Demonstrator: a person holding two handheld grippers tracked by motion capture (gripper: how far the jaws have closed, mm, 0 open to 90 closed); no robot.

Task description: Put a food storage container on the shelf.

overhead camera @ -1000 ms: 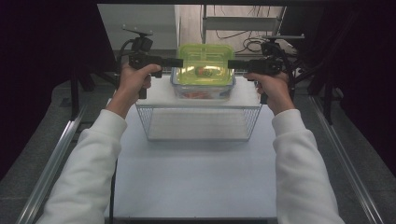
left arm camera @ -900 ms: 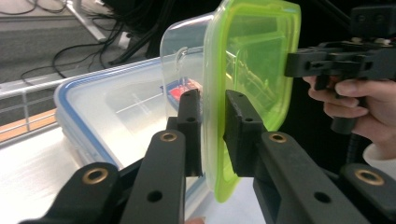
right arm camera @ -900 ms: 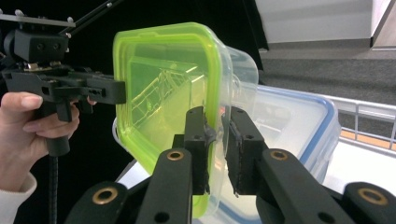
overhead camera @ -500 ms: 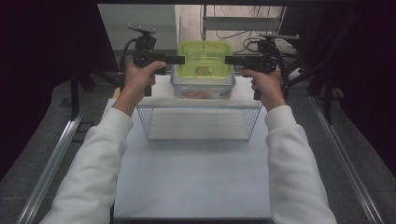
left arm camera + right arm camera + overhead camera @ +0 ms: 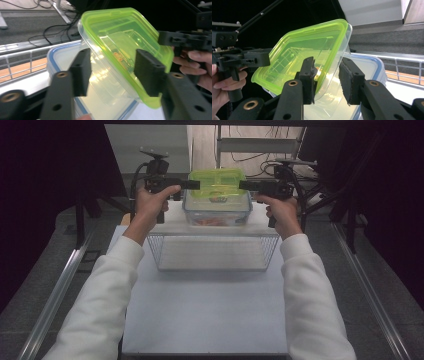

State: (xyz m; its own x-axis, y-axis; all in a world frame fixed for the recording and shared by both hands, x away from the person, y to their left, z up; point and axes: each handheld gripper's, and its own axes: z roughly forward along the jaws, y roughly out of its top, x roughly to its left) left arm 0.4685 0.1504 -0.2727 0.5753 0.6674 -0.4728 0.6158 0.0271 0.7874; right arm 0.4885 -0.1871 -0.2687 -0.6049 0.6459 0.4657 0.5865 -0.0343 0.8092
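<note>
1. Green-lidded box (image 5: 216, 184) sits upper centre of the high view, stacked on a blue-rimmed box (image 5: 217, 211), tilted in both gripper views.
2. Left gripper (image 5: 194, 184) at its left side: jaws have just been opening, box edge between them, pads apart from it.
3. Right gripper (image 5: 244, 185) at its right side: jaws likewise opening, edge between, not clamped.
4. Wire basket (image 5: 212, 251) just below on the white desk (image 5: 205, 315).

The right gripper (image 5: 325, 77) has its jaws around the edge of a clear box with a green lid (image 5: 304, 52); they have just been opening. The box sits tilted on a blue-rimmed box (image 5: 372, 67). At the far side, the left gripper (image 5: 244, 60) reaches the lid.
</note>
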